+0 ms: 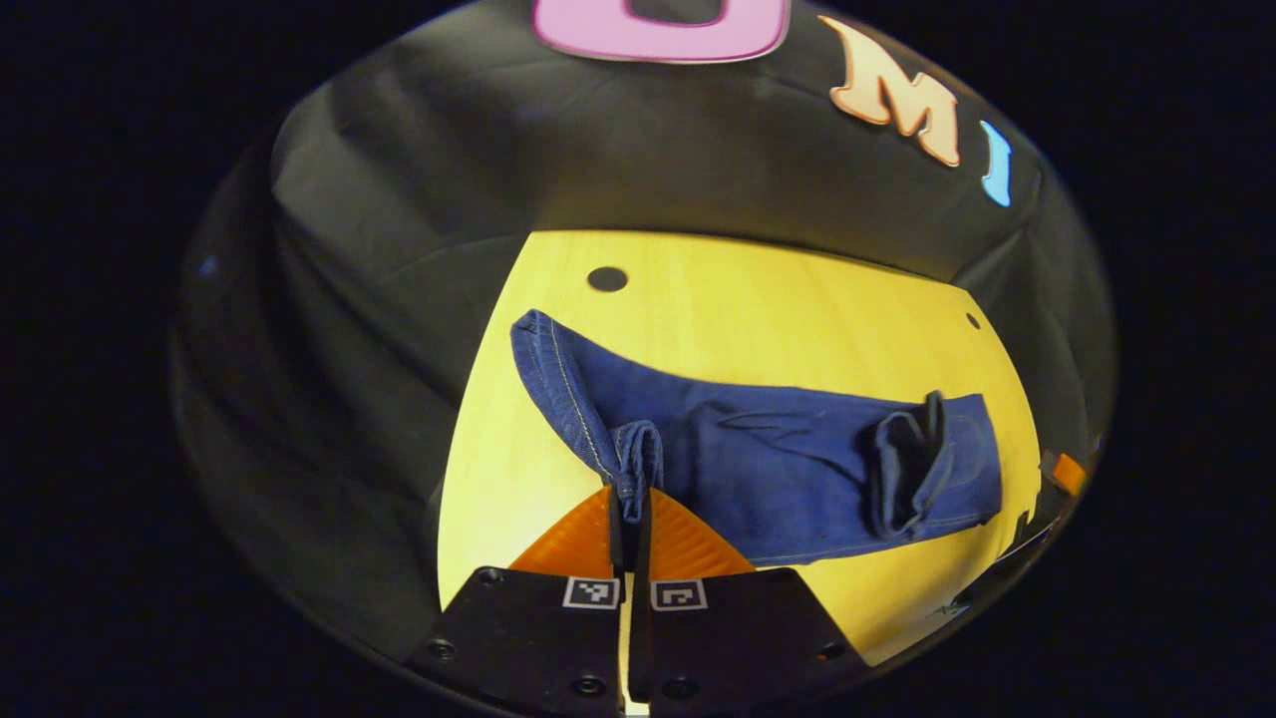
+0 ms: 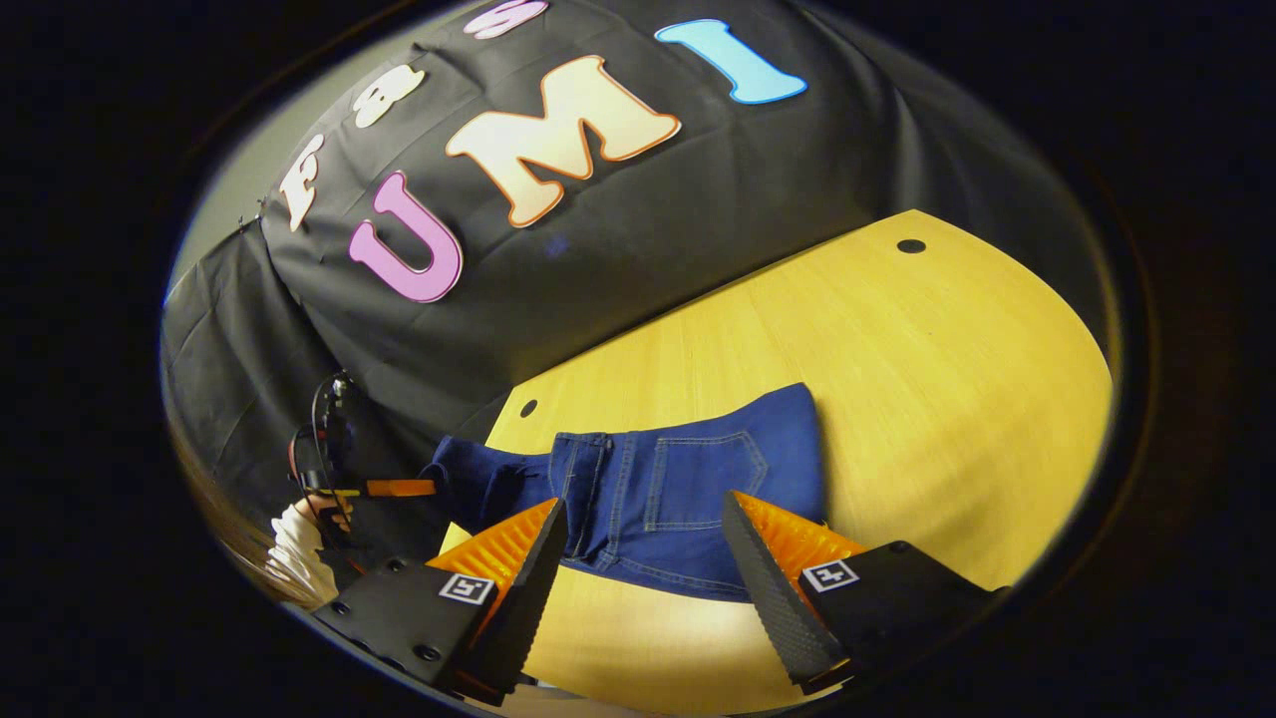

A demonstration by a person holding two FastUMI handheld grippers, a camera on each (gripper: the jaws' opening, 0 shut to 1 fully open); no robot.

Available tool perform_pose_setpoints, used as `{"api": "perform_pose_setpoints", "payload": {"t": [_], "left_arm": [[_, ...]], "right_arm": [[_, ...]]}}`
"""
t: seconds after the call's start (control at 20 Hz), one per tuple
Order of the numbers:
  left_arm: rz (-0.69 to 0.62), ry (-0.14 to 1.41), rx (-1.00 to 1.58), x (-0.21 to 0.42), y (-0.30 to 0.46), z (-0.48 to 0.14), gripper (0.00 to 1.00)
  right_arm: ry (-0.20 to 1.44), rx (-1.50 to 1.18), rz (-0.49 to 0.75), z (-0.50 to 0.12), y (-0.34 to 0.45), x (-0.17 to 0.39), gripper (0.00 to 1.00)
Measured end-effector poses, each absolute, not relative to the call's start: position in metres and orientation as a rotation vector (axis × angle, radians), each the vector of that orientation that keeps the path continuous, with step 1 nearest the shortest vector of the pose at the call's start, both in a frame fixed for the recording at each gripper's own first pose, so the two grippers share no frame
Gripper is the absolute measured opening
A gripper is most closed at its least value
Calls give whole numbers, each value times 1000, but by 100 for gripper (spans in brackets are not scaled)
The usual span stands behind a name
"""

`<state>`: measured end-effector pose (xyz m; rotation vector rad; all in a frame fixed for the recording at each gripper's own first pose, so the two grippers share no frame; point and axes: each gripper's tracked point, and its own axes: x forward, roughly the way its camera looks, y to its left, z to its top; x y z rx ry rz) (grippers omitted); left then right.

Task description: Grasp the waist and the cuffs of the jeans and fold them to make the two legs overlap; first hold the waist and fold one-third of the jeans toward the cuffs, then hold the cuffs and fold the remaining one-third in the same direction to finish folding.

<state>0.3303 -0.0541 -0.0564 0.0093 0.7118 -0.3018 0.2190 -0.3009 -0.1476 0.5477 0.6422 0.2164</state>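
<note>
The jeans (image 1: 758,469) lay flat on the yellow wooden table (image 1: 748,299), stretched crosswise ahead of the left gripper (image 1: 631,519), legs stacked into 1 long band. That gripper's 2 fingers were pressed together on a bunched fold of the cuff end (image 1: 638,459), lifted slightly off the wood right at the fingertips. From there the denim ran off to the gripper's right, where a dark rumpled fold (image 1: 907,459) stood up near the waist end.

In the right gripper view, the waist end with its back pocket (image 2: 703,479) lay just ahead of the right gripper (image 2: 643,538), whose fingers were spread wide with nothing between them, 1 on each side of the denim's near edge. Whether they touched the cloth I could not tell. Far to its left, a sleeved hand (image 2: 299,548) held the other gripper at the cuff end.
</note>
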Motion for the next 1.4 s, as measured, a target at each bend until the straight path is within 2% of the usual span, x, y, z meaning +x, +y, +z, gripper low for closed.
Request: {"api": "perform_pose_setpoints", "payload": {"t": [0.25, 0.7, 0.85, 1.05, 1.2, 1.4], "left_arm": [[-355, 675, -29, 310, -156, 7, 0], [-490, 564, 17, 283, -328, 70, 0], [-565, 595, 109, 252, -386, 42, 0], [-643, 708, 310, 197, -427, -54, 0], [-621, 746, 471, 175, -424, -120, 0], [-574, 679, 632, 160, -419, -168, 0]], "right_arm": [[637, 526, 221, -149, -372, 215, 96], [646, 499, 274, -162, -442, 214, 96], [658, 494, 282, -167, -458, 212, 96], [667, 489, 276, -175, -471, 210, 96], [674, 483, 276, -179, -474, 206, 96], [683, 459, 277, -185, -470, 202, 96]]}}
